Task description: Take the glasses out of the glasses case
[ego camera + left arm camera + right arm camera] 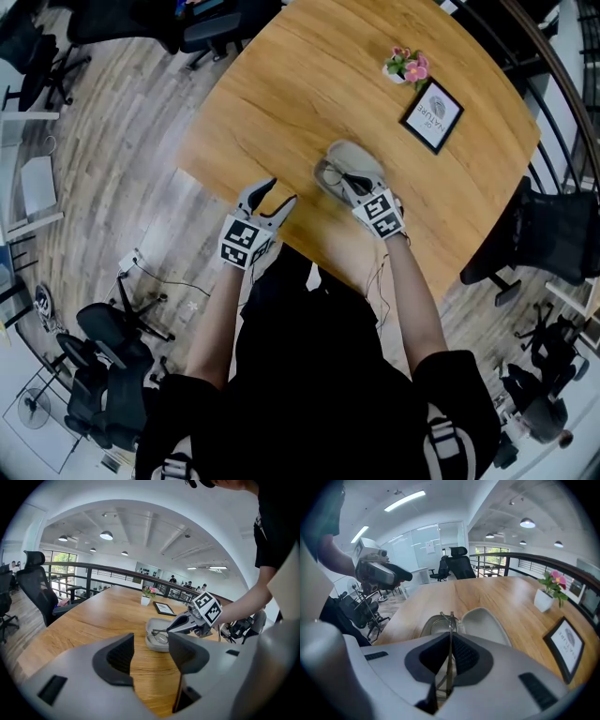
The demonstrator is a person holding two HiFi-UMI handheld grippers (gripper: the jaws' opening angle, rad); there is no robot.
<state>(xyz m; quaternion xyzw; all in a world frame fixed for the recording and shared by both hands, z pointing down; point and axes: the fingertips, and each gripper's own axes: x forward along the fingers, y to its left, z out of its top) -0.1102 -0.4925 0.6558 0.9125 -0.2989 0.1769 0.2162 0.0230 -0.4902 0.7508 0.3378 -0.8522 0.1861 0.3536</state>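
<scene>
Now our right hand-held gripper (450, 654) is clamped on a thin bar of the glasses (450, 620), probably a temple arm, while they lie in the open glasses case (485, 623) on the desk (511, 595); our left hand-held gripper (151, 657) hangs with jaws apart, empty. We should lift slowly, straight up.

The right gripper (450, 644) hides most of the glasses (451, 619) it clamps

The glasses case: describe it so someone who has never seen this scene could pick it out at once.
On the wooden table, look near the person's edge, ahead of the right gripper. The glasses case is a pale grey oval shell lying open, glasses inside, unlike the black-framed picture and flower pot farther off.
</scene>
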